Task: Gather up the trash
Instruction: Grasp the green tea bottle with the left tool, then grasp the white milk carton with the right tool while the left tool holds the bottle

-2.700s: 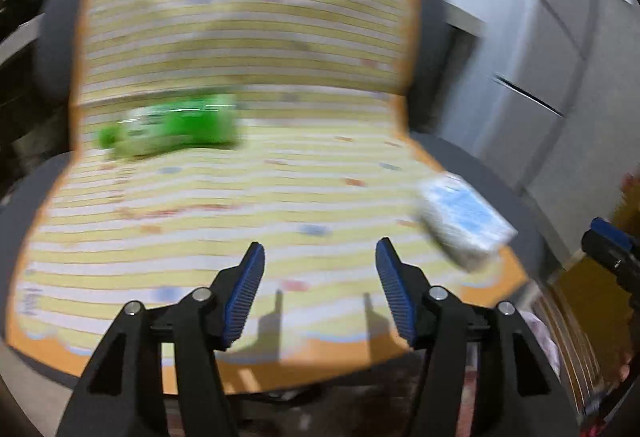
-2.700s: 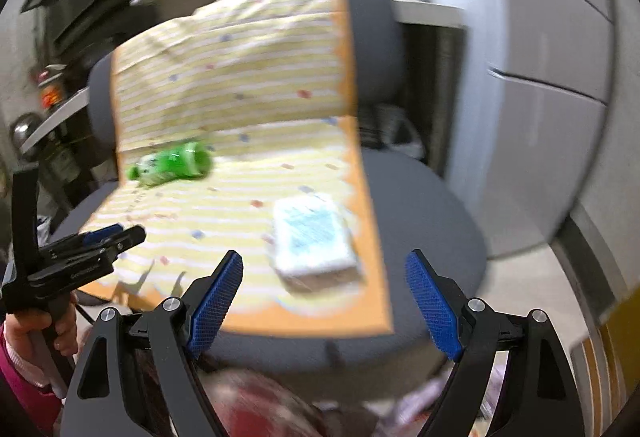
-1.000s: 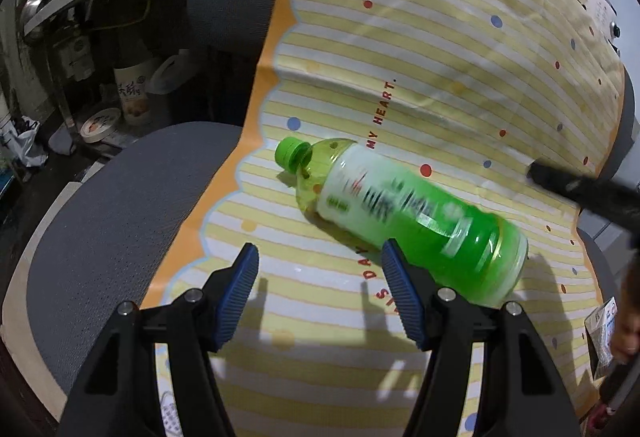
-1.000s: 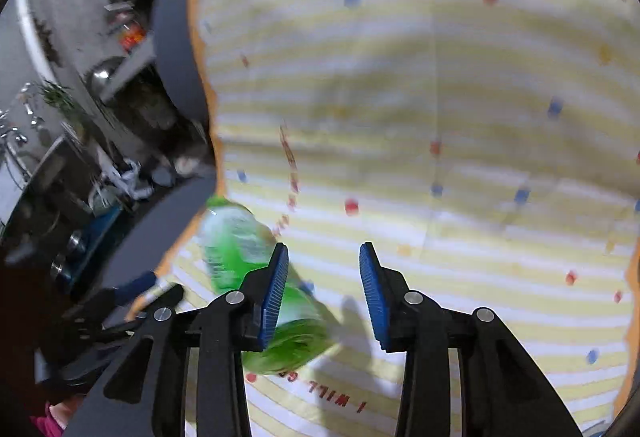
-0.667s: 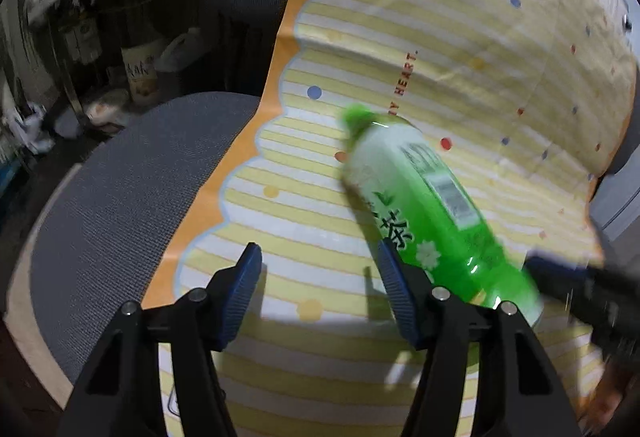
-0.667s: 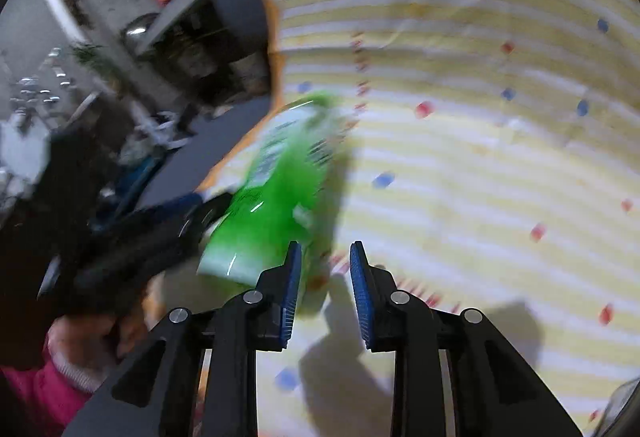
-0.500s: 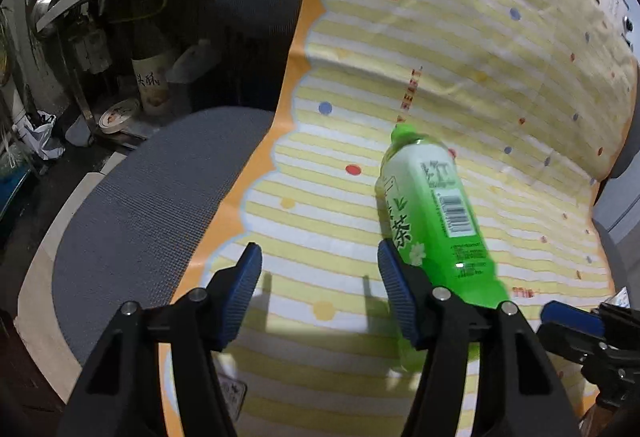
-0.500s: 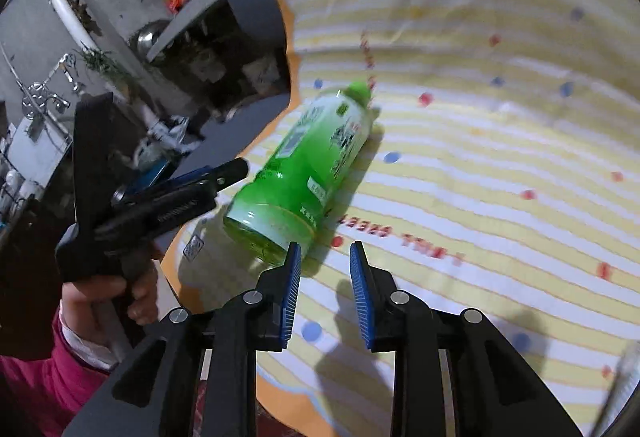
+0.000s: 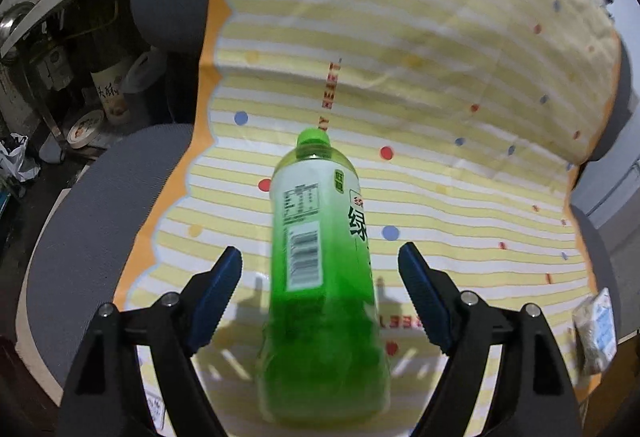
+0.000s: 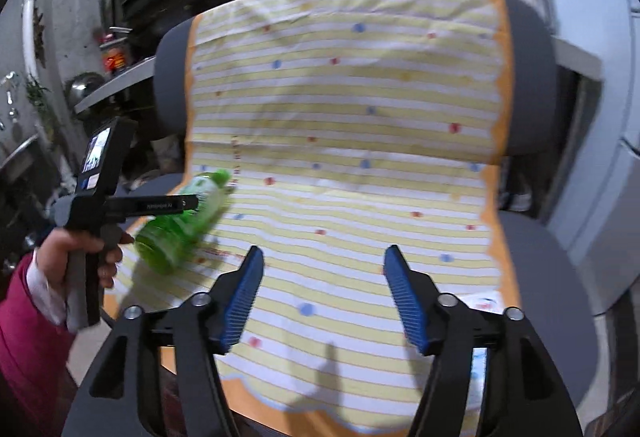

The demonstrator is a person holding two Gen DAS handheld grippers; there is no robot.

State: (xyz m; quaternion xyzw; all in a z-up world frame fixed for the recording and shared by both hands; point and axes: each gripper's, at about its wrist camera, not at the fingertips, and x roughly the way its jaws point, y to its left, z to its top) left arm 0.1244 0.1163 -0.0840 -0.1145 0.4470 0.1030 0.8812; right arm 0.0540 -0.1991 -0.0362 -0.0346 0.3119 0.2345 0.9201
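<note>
A green plastic bottle (image 9: 320,257) with a green cap lies on the striped yellow cloth (image 9: 440,77), cap pointing away from me. My left gripper (image 9: 320,277) is open and straddles the bottle's lower half, with a small gap at each pad. In the right wrist view the bottle (image 10: 180,225) shows blurred at the left, beside the left gripper (image 10: 194,204) held by a hand in a red sleeve. My right gripper (image 10: 324,289) hangs open over bare cloth, holding nothing. A small white and blue packet (image 9: 596,333) lies at the cloth's front right corner.
The cloth covers the seat and back of a grey office chair (image 9: 92,217). Cluttered shelves with jars and bottles (image 9: 108,93) stand to the left and behind. White cabinet fronts (image 10: 600,157) rise on the right.
My right gripper has backed away from the bottle and spread wider. The left gripper has shifted right, so the bottle now lies between its fingers, cap pointing away.
</note>
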